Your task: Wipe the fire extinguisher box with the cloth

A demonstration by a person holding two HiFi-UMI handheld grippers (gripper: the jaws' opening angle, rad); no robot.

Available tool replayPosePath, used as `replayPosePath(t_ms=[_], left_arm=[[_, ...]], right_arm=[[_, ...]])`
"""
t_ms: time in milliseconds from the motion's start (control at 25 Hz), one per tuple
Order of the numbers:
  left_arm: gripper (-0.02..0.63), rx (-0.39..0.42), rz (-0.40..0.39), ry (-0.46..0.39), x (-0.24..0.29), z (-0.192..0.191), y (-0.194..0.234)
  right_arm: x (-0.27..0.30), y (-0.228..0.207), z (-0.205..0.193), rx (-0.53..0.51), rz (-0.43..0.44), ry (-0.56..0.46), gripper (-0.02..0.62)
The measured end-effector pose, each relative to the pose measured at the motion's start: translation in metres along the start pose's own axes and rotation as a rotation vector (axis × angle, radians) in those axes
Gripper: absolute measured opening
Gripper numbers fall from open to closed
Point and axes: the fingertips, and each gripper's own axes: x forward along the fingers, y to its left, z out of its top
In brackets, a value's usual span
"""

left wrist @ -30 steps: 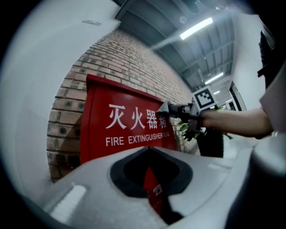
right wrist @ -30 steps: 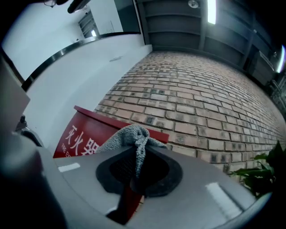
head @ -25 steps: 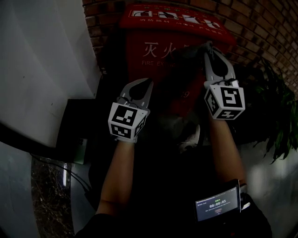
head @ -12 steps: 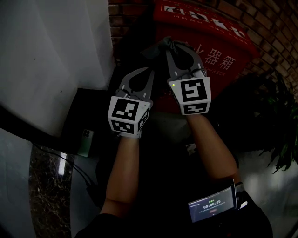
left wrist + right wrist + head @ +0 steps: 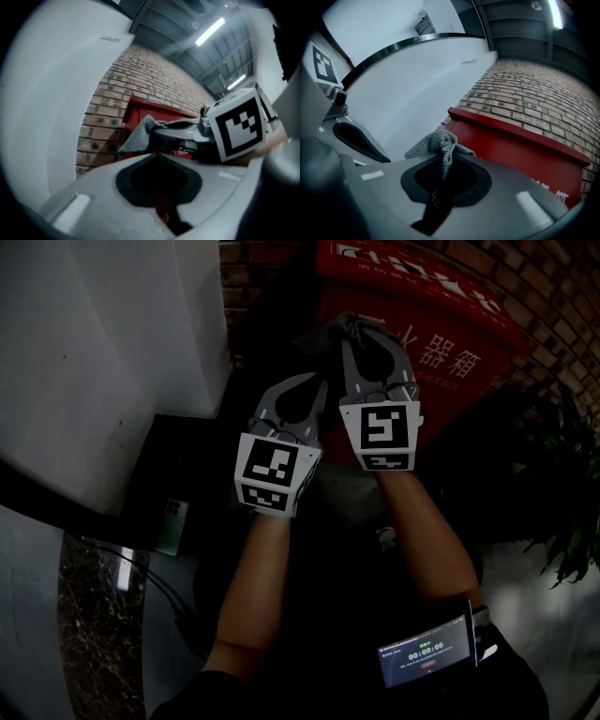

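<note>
- Red metal forms the fire extinguisher box (image 5: 450,352), which stands against a brick wall (image 5: 543,89) and carries white lettering on its sloped front.
- Grey and nubbly, the cloth (image 5: 438,142) is pinched at the tips of the right gripper (image 5: 445,157). The jaws are closed on a fold of it, one strand hangs down into the oval gap behind the tips, and the rest bunches out ahead.
- From the head view, the cloth sits at the box's upper left corner, near where the red front meets the shadowed brick. Whether it presses on the surface cannot be told.
- The left gripper (image 5: 156,153) has its jaws drawn together at the tips with nothing between them. Only the red of the box shows through the slit lower down.
- This gripper sits just beside the right one, on its left and slightly lower, pointing at the same corner of the box.
- Each gripper's marker cube (image 5: 277,472) faces the head camera, and a bare forearm runs back from it.
- A white wall (image 5: 103,362) rises to the left of the box.
- A phone (image 5: 172,526) lies flat on a dark surface below that wall.
- A leafy plant (image 5: 562,484) stands to the right of the box.
- A small timer screen (image 5: 427,657) is strapped near the right wrist.
</note>
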Motion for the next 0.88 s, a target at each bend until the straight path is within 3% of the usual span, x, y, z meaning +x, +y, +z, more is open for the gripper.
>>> replayPosePath(t_ms=[200, 600, 880], left_arm=[[0.003, -0.069, -0.054, 0.017, 0.012, -0.012, -0.022], [0.003, -0.038, -0.184, 0.058, 0.032, -0.029, -0.085], [0.003, -0.003, -0.217, 0.089, 0.034, -0.041, -0.104]], right_arm=[[-0.013, -0.022, -0.015, 0.023, -0.031, 0.019, 0.034], [-0.068, -0.113, -0.061, 0.086, -0.151, 0.081, 0.034], [-0.110, -0.176, -0.103, 0.132, -0.256, 0.144, 0.034]])
